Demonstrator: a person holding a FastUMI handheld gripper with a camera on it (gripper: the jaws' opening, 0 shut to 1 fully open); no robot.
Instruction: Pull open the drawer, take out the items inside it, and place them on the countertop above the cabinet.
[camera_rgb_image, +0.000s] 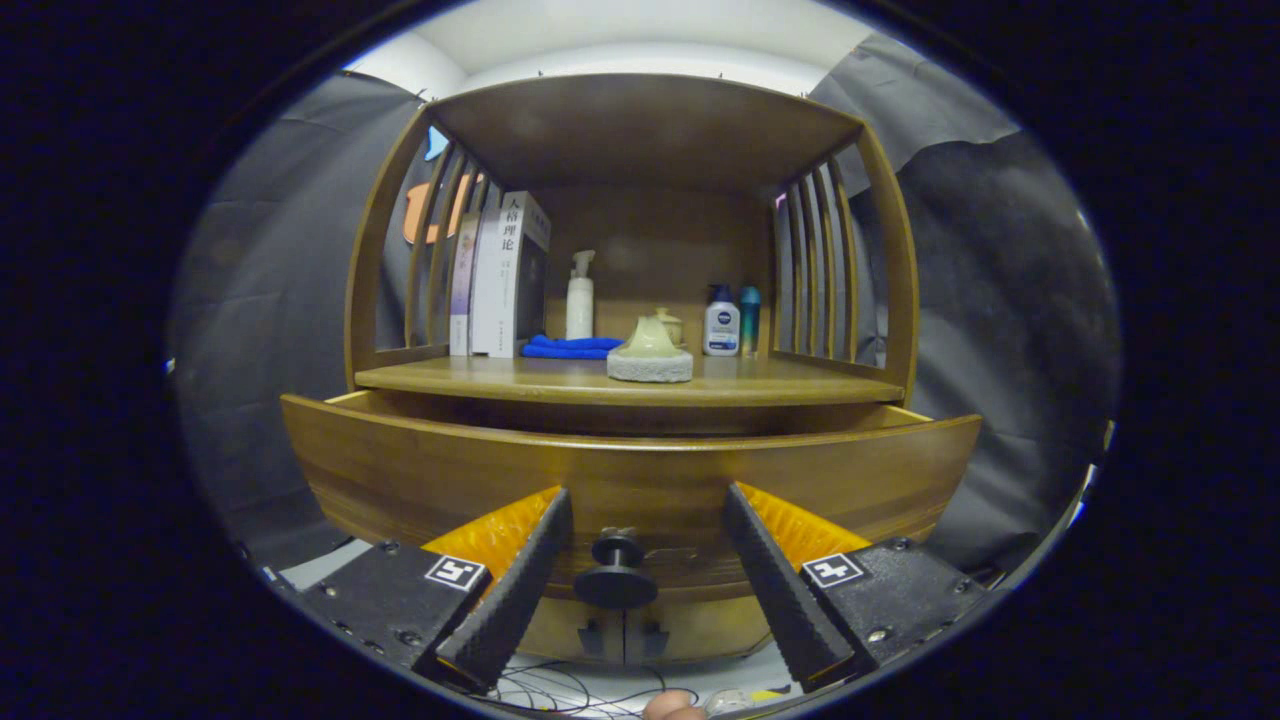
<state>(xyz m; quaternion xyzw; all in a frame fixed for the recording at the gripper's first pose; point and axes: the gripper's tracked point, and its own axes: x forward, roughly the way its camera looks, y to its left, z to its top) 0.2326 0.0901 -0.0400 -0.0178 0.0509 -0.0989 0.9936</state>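
A wooden cabinet stands straight ahead, and its drawer (400, 470) is pulled out towards me. The curved drawer front hides what is inside. A dark round knob (615, 572) sits low on the middle of the front. My gripper (645, 495) is open, one finger on each side of the knob and neither touching it, with its tips close to the drawer front. Above the drawer lies the countertop (470, 378), roofed by a shelf with slatted sides.
On the countertop stand upright books (505, 280) at the left, then a white spray bottle (580, 295) and a folded blue cloth (570, 347). A pale domed object (650, 352) sits at the front middle. Two small bottles (722, 322) are at the right. Cables (560, 690) lie below.
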